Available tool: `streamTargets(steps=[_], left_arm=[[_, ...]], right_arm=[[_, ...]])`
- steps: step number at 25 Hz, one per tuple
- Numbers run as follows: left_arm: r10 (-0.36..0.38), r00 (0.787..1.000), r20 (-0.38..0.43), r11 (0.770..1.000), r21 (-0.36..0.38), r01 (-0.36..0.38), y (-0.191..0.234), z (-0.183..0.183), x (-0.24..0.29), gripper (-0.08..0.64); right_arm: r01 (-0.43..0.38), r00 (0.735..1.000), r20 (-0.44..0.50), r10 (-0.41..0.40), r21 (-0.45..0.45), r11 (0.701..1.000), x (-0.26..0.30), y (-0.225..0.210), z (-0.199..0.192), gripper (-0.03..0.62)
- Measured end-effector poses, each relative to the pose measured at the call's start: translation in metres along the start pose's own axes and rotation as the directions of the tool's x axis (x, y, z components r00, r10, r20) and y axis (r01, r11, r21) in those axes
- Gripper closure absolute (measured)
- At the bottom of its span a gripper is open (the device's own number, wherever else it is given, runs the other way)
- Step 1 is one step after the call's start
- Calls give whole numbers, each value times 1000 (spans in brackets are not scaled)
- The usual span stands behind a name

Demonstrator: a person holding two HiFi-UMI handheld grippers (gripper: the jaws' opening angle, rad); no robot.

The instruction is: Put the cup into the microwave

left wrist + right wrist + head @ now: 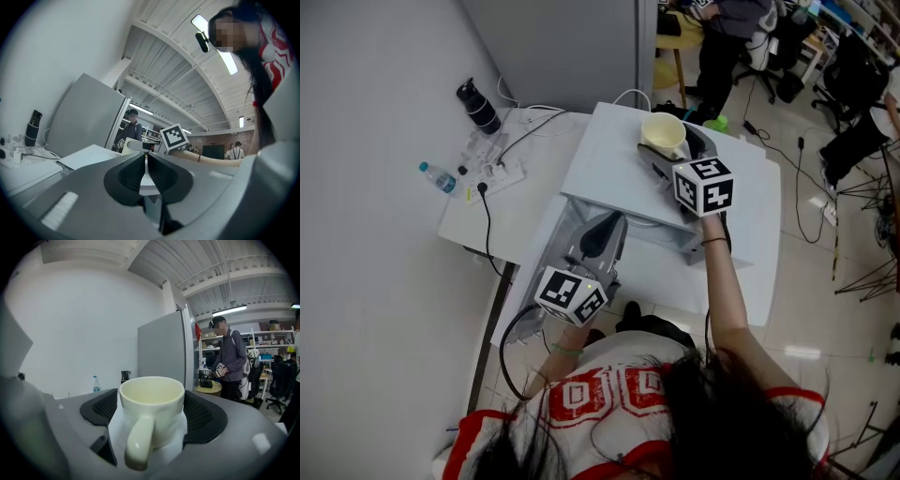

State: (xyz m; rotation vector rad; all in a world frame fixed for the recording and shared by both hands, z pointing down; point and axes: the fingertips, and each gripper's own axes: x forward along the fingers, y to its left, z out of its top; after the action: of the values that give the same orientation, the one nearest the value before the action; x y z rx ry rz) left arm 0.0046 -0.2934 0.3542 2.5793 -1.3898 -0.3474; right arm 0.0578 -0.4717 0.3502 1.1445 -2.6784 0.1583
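1. The cream ceramic cup (662,131) stands upright and empty on the flat top of the white box-shaped microwave (609,164), upper centre of the head view. Only the microwave's top and a strip of its front face show, and its door cannot be made out.
2. The right gripper (677,155) reaches to the cup from the lower right, its marker cube (704,185) just behind. In the right gripper view the jaws stand wide apart with the cup (151,401) between them. The cup's handle points toward the camera. A pale sliver shows between each black ribbed pad (100,411) and the cup wall, so the pads do not press on it and the gripper grips nothing.
3. The left gripper (605,227) sits lower in the head view, near the microwave's front edge and well apart from the cup. Its jaws are all but together, with only a thin slit between the pads (133,171) and nothing in it.
4. At the upper left of the head view a white table (502,225) carries:
   - a clear plastic water bottle with a blue cap (438,177)
   - a black flask (478,106)
   - a white power strip (499,172) with cables
5. In the right gripper view a person in a dark top (229,359) stands in the background at right, beside a tall grey panel (161,350).
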Motion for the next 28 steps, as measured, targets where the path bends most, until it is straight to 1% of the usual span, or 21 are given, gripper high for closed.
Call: streamTargets(steps=[5, 10, 16, 23, 28], left_arm=[[2, 1000, 3, 1000, -17, -2, 5, 0, 0, 557], [4, 1000, 4, 1000, -27, -4, 7, -1, 1, 557], [6, 1000, 2, 999, -32, -6, 10, -3, 1, 557], [5, 1000, 2, 1000, -31, -5, 10, -1, -1, 558], [0, 1000, 5, 1000, -29, 1, 9, 1, -5, 557]], right_arm=[[13, 1000, -23, -12, 29, 999, 9, -3, -2, 156], [5, 999, -41, -2, 76, 997, 15, -5, -4, 150], [8, 999, -37, -5, 80, 997, 18, -6, -3, 150], [43, 999, -36, -40, 86, 995, 15, -8, -3, 147], [58, 998, -8, -57, 85, 995, 7, -3, -1, 149]])
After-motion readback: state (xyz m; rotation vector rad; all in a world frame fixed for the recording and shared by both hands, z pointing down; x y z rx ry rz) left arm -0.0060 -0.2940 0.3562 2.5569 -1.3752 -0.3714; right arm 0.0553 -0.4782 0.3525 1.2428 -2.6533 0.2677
